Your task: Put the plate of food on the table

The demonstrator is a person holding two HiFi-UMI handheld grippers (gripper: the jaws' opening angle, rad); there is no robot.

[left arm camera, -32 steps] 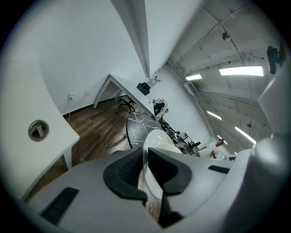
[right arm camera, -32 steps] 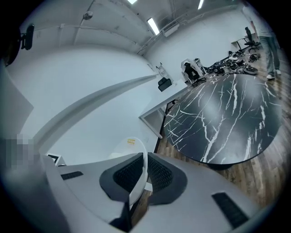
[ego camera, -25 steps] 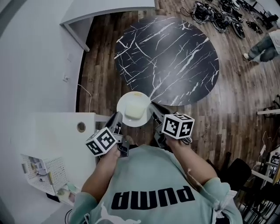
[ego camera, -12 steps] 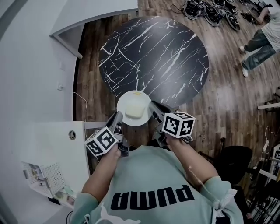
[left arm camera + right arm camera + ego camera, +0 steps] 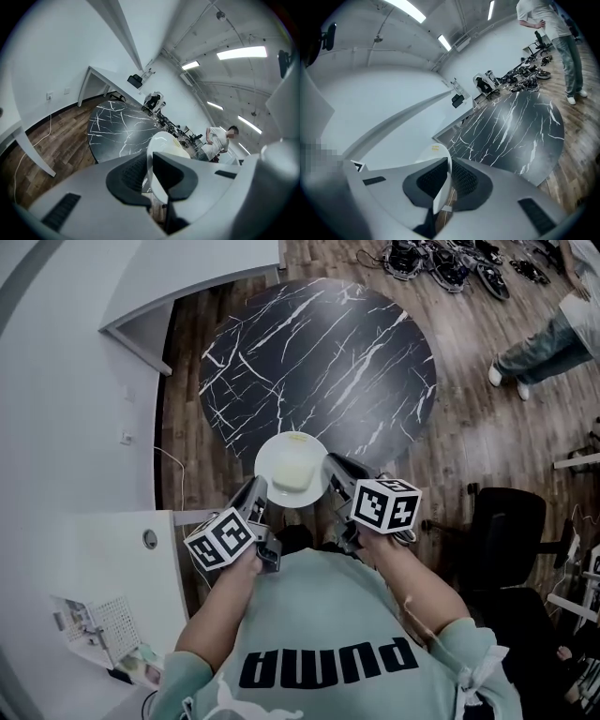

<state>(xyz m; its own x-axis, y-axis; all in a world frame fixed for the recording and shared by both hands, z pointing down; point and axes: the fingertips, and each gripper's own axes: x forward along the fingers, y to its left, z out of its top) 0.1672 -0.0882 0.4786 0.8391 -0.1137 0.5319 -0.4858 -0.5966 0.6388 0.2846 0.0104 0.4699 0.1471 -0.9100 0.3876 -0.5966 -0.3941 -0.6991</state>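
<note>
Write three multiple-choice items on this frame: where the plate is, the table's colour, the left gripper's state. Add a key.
1. Where is the plate?
A) lying flat at the table's centre
B) held between the left gripper and the right gripper, at the table's near edge
C) stacked on a second plate

2. What colour is the table?
A) plain white
B) wood brown
C) black with white veins

3. How do the left gripper's jaws stand?
A) wide apart, empty
B) closed on the plate's rim
C) closed on nothing

Key:
1 B: the head view shows a gripper on each side of the plate.
2 C: the round top is dark with white streaks.
3 B: the left gripper view shows the white rim pinched between the pads.
</note>
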